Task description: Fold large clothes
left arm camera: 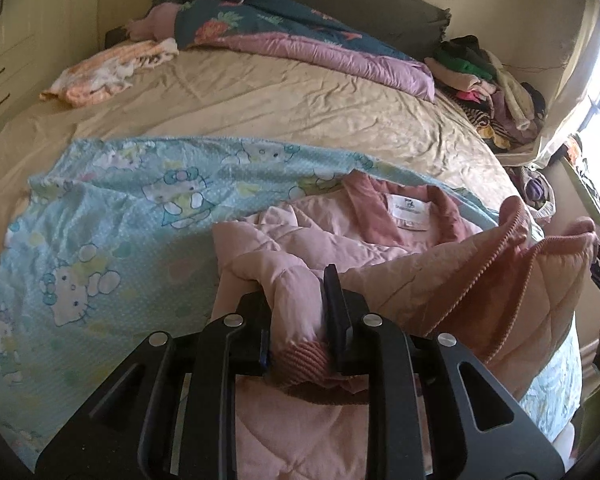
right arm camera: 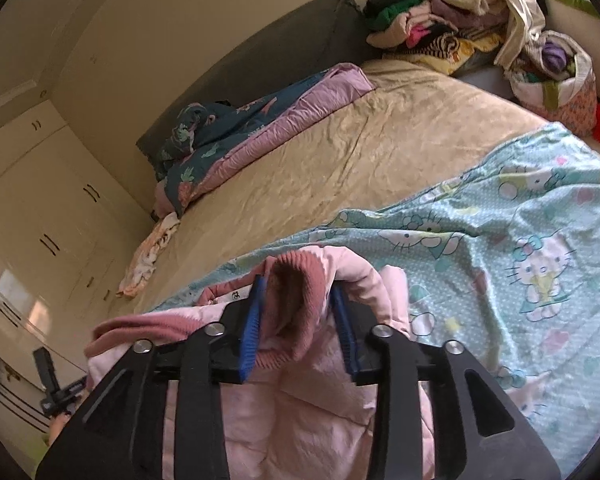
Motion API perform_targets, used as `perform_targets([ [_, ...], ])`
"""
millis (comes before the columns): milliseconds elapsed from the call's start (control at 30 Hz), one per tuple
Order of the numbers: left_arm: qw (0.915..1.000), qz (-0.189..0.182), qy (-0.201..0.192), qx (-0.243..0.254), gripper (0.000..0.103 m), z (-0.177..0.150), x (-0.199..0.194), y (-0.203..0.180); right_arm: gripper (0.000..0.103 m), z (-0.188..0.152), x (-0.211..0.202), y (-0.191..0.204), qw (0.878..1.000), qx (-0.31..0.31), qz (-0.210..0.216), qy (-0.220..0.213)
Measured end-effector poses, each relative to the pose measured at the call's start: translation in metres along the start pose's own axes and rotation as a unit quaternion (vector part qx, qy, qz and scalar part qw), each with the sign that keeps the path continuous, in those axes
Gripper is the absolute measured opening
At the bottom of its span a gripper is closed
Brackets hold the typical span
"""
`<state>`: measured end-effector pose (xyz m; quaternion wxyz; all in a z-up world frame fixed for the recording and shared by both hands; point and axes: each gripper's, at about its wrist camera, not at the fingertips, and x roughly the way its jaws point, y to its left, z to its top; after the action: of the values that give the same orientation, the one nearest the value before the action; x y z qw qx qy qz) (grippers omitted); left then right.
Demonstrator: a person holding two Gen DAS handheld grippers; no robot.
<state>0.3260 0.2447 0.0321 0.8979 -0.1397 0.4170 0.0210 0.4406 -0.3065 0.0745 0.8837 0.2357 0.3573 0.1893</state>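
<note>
My left gripper (left arm camera: 296, 300) pinches a bunched sleeve of the pink quilted jacket (left arm camera: 380, 248), the ribbed cuff squeezed between its dark fingers, with the sleeve running forward out of the jaws. My right gripper (right arm camera: 300, 316) has its blue-padded fingers standing a little apart around the other ribbed cuff of the jacket (right arm camera: 296, 308); the cuff mouth gapes between the pads, and I cannot tell whether they press on it. The jacket's body hangs below and just ahead of both tools, its lining up, the darker pink collar and white label showing beyond the left gripper. Under the jacket and spreading past it lies a pale blue cartoon-cat sheet (left arm camera: 112, 216), laid across the near part of the bed (left arm camera: 300, 108). Beyond the sheet, the tan bedspread is bare and creased. Farther from the jacket, a peach-and-white cloth (left arm camera: 108, 72) lies at one edge of the bed, and a teal floral quilt with lilac backing (left arm camera: 292, 36) is heaped by the dark headboard (right arm camera: 268, 60). Farthest, a pile of mixed clothes (left arm camera: 488, 80) sits at the bed's corner by the window.
</note>
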Motion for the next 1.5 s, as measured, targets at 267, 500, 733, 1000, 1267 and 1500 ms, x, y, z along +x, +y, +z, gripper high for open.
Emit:
perform_targets([
  [267,0.9980,-0.031,0.007,-0.054,0.021,0.004,0.026,0.019,0.075,-0.013,0.013,-0.008,0.998,-0.045,-0.038,0.006],
  [500,0.9911,-0.074,-0.038,-0.104,0.071,0.013,0.009,0.028,0.077,-0.047,0.048,-0.012,0.985,-0.123,-0.105,0.052],
  [733,0.9928,-0.019,-0.109,-0.046,0.090,0.013,-0.043,0.026,0.082,-0.053,0.068,-0.015,0.979,-0.146,-0.128,0.058],
  [1000,0.9989,-0.038,0.000,-0.027,0.093,-0.041,0.020,0.043,0.077,-0.056,0.092,-0.010,0.965,-0.196,-0.164,0.064],
  [1267,0.9999,-0.008,-0.005,0.014,0.027,-0.042,0.044,0.012,0.023,-0.072,0.093,0.005,0.944,-0.270,-0.184,0.043],
  [1500,0.9977,0.029,-0.054,0.028,0.019,-0.002,0.047,0.002,0.019,-0.022,0.083,0.002,0.965,-0.182,-0.185,-0.026],
])
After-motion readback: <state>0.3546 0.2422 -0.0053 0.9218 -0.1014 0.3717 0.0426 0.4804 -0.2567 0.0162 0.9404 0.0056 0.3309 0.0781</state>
